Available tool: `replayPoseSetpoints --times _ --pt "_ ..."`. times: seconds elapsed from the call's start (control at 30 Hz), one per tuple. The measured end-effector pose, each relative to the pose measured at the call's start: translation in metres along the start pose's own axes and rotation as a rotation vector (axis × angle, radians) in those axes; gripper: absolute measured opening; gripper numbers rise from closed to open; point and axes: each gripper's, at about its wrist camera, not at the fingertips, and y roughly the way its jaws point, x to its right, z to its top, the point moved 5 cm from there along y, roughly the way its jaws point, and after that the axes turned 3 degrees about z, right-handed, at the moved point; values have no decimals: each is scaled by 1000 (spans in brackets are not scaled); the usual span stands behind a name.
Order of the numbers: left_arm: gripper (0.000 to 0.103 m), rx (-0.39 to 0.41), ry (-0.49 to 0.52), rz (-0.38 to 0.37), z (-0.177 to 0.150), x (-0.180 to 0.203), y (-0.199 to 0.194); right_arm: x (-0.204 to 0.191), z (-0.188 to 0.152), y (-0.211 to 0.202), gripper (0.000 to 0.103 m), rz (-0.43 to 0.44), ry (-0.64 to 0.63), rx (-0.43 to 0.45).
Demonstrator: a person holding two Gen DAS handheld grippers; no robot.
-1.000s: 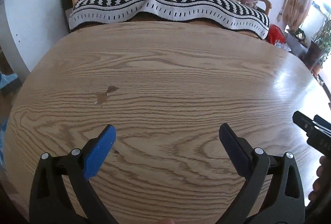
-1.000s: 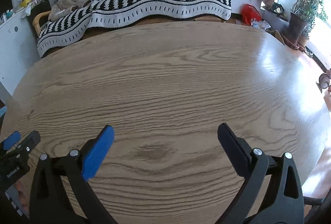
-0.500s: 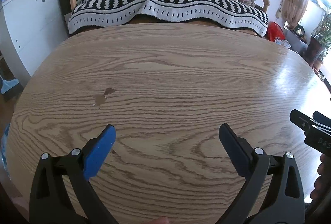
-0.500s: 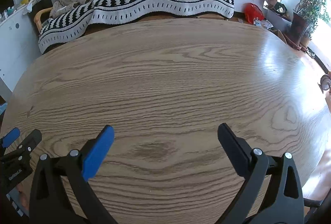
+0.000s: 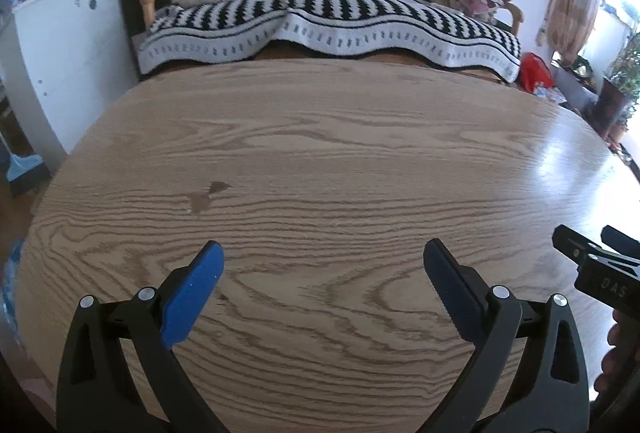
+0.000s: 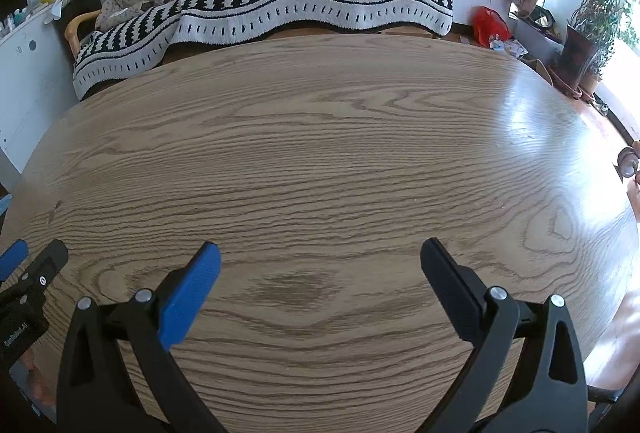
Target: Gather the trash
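Note:
My left gripper (image 5: 322, 253) is open above the near part of a wooden table (image 5: 340, 161), nothing between its blue pads. My right gripper (image 6: 320, 253) is open too, likewise holding nothing, and hovers over the same table (image 6: 320, 153). Each gripper shows at the edge of the other's view: the right gripper (image 5: 592, 257) at the right edge, the left gripper (image 6: 28, 273) at the left edge. No trash shows on the tabletop. A small darker chipped patch (image 5: 206, 195) marks the wood left of centre.
A sofa under a black-and-white striped blanket (image 5: 328, 13) stands behind the table. A white cabinet (image 5: 68, 45) is at the left. A red bag (image 6: 490, 25) and potted plants (image 6: 592, 17) sit on the floor at the right.
Both views have tilted up and pulled back slightly, so more of the sofa and wall shows. Both grippers stay open.

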Motion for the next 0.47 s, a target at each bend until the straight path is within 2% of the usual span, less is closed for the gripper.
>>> replayPoseSetpoints --times 0.07,0.2,0.3,0.47 --pt "97 14 -1 23 0 0 -4 1 0 0 97 -1 -2 -1" --pt "97 13 5 -21 -1 5 -5 1 0 -1 97 -3 -4 -2" --pt "97 12 36 -12 -2 8 -2 1 -1 -1 97 -6 -7 -7" --pt "97 -17 40 -44 -5 9 8 3 -1 2 97 -20 -17 -13"
